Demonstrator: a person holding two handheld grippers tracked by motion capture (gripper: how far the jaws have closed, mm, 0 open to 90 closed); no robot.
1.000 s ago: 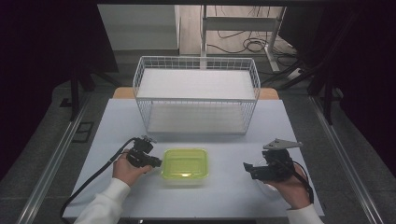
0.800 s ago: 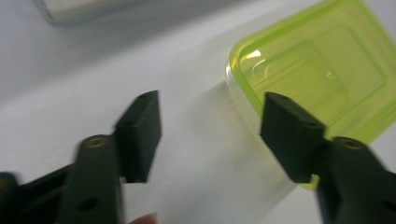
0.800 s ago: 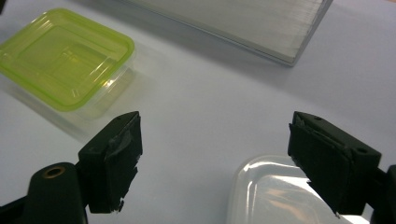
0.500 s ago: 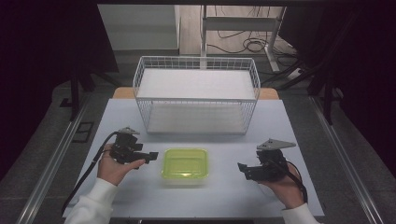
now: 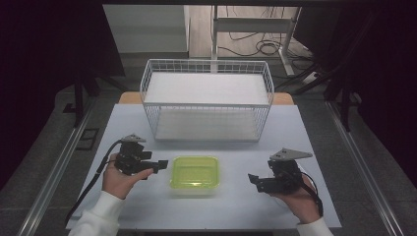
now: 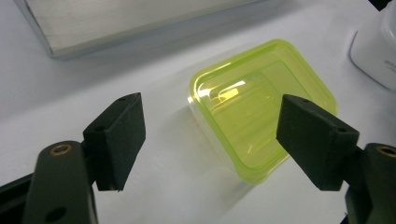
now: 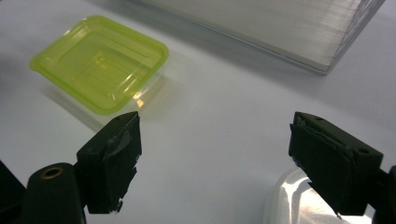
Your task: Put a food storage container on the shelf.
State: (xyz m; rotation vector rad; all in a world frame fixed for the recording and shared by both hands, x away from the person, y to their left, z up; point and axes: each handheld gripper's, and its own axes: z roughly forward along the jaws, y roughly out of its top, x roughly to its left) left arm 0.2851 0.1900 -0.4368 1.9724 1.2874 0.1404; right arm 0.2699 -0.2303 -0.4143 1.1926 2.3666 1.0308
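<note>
Resting flat on the white table [image 5: 147, 206], the yellow-green plastic container [image 5: 194, 175] lies between the two tongs, just beside the tips of the left gripper [image 5: 156, 165] and well apart from the right gripper [image 5: 253, 179]. The left gripper's jaws have just been opening and now stand spread, with nothing between them; the container sits clear of its pads. The right gripper's jaws are spread as well and grip nothing.

The container looks thin-walled, translucent and light, so it would likely flex under a hard squeeze and slide on the smooth tabletop if nudged sideways. Its glossy walls seem slippery. The outward-flaring rim looks like the best hold: one pad inside the wall, one outside, near the middle of a side, since the rounded corners offer less flat surface.

From the left gripper view, the container [image 6: 261, 121] appears ahead and partly behind the right-hand jaw, with a white rounded object [image 6: 378, 51] beyond it. The right gripper view shows the container [image 7: 100, 60] off beyond its left-hand jaw. The high view alone gives the white wire basket [image 5: 206, 105] standing beyond both tongs.
</note>
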